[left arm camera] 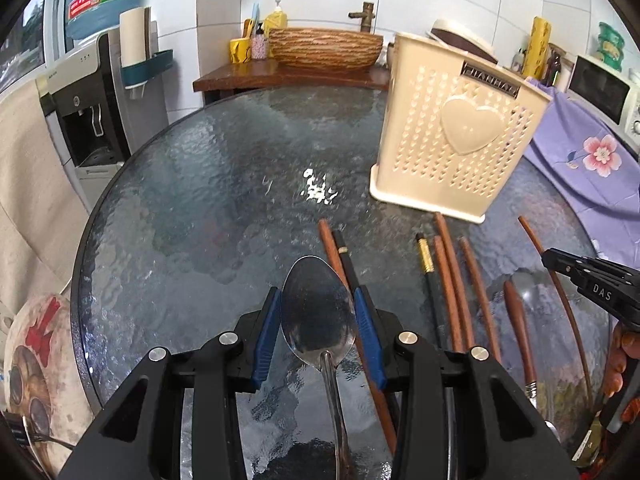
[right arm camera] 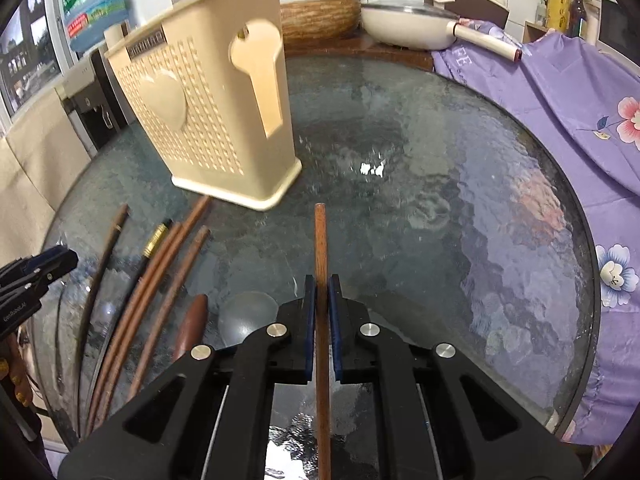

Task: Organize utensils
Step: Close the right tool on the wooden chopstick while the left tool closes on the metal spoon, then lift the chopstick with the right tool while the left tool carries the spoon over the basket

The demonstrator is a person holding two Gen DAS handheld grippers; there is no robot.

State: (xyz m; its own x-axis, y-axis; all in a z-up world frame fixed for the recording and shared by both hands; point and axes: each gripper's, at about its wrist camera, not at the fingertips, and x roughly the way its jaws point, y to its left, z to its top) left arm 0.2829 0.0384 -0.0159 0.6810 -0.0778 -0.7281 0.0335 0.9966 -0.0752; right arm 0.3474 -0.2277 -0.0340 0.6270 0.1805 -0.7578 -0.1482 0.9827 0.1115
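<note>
Between my left gripper's (left arm camera: 318, 326) blue pads sits the bowl of a shiny steel spoon (left arm camera: 318, 312), its handle running back under the gripper body. The pads press against both edges of the bowl, so I read those jaws as clamped on the spoon, stopped partway by its width. The spoon is over the near part of the round dark textured-glass table (left arm camera: 208, 200); I cannot tell whether it touches the glass.

My right gripper (right arm camera: 321, 326) has its jaws drawn together on a single reddish-brown wooden chopstick (right arm camera: 321, 248), which sticks straight out past the fingertips over the tabletop and runs back beneath the gripper.

Just beside the spoon, to its right in the left wrist view, a brown wooden chopstick (left arm camera: 329, 244) and a black chopstick with a pale band (left arm camera: 347, 256) lie on the glass. Further right lies a loose group: a black chopstick with a gold collar (left arm camera: 426, 260), several more brown wooden chopsticks (left arm camera: 450, 264) and a utensil with a dark wooden handle (left arm camera: 516, 316).

Beyond them stands a cream perforated plastic utensil holder with a raised heart on its face (left arm camera: 452, 136), upright on the table near the far ends of the chopsticks.

A purple floral cloth (right arm camera: 560, 92) covers something at the table's right edge, and a woven-pattern basin (left arm camera: 324, 46) with a tap sits on a wooden counter behind.
</note>
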